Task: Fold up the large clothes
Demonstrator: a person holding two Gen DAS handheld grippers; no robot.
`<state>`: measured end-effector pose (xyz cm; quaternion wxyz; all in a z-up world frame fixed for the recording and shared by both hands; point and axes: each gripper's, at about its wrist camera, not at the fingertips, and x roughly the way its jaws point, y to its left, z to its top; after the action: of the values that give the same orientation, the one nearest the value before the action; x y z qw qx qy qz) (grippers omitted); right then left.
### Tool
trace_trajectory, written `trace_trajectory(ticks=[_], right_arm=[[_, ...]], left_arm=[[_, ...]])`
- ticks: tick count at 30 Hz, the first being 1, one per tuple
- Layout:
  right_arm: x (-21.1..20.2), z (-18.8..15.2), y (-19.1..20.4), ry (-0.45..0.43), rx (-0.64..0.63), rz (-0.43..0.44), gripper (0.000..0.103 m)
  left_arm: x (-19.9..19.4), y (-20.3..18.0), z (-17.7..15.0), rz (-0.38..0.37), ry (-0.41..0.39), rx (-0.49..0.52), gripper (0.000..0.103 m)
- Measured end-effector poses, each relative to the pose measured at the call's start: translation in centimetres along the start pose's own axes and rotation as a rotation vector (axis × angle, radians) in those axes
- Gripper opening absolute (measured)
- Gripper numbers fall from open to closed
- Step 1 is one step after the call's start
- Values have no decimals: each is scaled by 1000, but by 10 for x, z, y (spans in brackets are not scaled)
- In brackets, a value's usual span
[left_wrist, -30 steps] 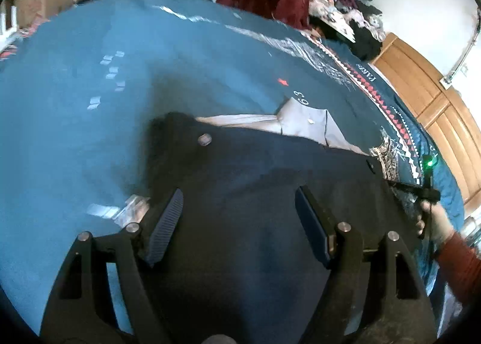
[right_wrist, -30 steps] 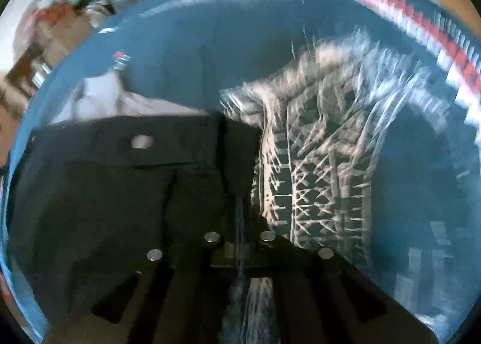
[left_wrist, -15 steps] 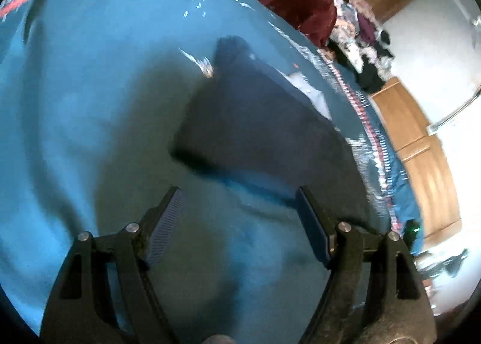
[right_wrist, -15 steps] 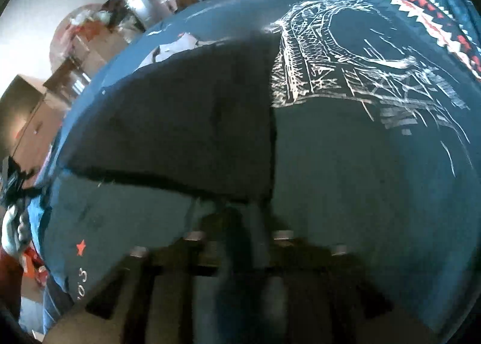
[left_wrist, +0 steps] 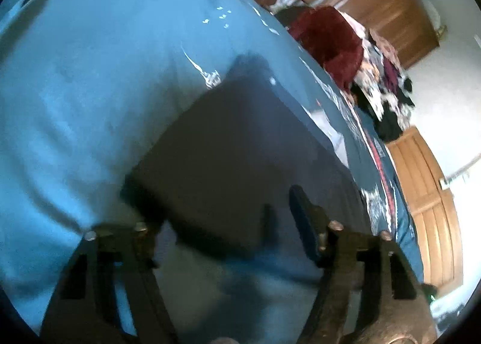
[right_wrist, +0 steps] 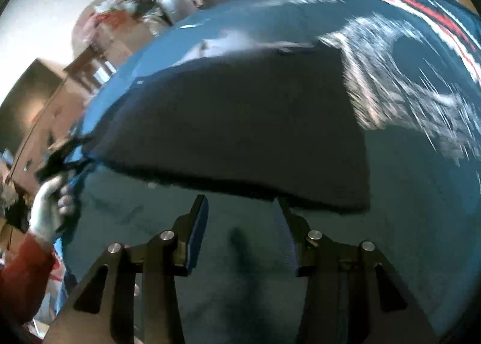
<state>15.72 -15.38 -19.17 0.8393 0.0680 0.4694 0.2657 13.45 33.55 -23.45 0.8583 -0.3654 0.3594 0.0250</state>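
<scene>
A dark navy garment (left_wrist: 240, 148) lies folded flat on the blue bedspread (left_wrist: 90, 73). My left gripper (left_wrist: 225, 217) is open, and its fingers straddle the garment's near edge from just above, with nothing pinched between them. In the right wrist view the same garment (right_wrist: 240, 127) stretches across the middle of the bedspread (right_wrist: 405, 178). My right gripper (right_wrist: 242, 213) stands open just short of its near hem, holding nothing. At the garment's left corner the left gripper (right_wrist: 57, 157) shows, held by a white-gloved hand (right_wrist: 48, 208) with a red sleeve (right_wrist: 21, 271).
A heap of clothes topped by a dark red garment (left_wrist: 330, 37) sits at the far side of the bed. Wooden cupboards (left_wrist: 427, 199) line the right wall. The bedspread carries a white bridge print (right_wrist: 405, 79) and red stripes (right_wrist: 421, 10) to the right of the garment.
My right gripper, shut on the garment a second ago, now stands open and back from the hem. The left gripper pulled back off the garment to its near edge. The garment lies folded flat.
</scene>
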Motion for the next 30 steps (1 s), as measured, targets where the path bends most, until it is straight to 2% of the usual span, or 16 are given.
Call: trace_trajectory(ticks=[1,2,3,6,10,12,15,17,18,22,23,26,30], right_arm=[[0,6,10,-3,-20,7,51],[3,18,22,-3,-43,17,51],[8,30,34,1,-61,25,53],[32,83,80,10,-146,37,61],[87,176,154,48,-234,109,70],[123,216,193,101,-265,141,70],[180,255,248,246,-329,154,71],[215,265,275,355,-374,125,71],[228,267,283,382,-391,91,71],[257,273,289,432,-389,7,77],[258,274,286,448,-363,10,77],[238,280,274,416,-312,67,77],[234,276,272,462,-326,22,79]], left_arm=[[5,2,3,13,-23,-12,29],[7,3,5,6,-33,-21,20],[9,4,5,-9,-37,-25,4],[2,-7,5,-14,-69,51,2],[-8,-52,-3,74,-152,263,2],[-11,-83,-15,94,-185,404,2],[-11,-108,-28,94,-204,528,3],[-9,-121,-33,92,-210,592,4],[-11,-122,-34,90,-212,608,5],[-6,-125,-31,80,-201,626,7],[-4,-124,-30,81,-193,630,7],[-4,-120,-30,64,-177,640,7],[-1,-127,-33,58,-175,652,8]])
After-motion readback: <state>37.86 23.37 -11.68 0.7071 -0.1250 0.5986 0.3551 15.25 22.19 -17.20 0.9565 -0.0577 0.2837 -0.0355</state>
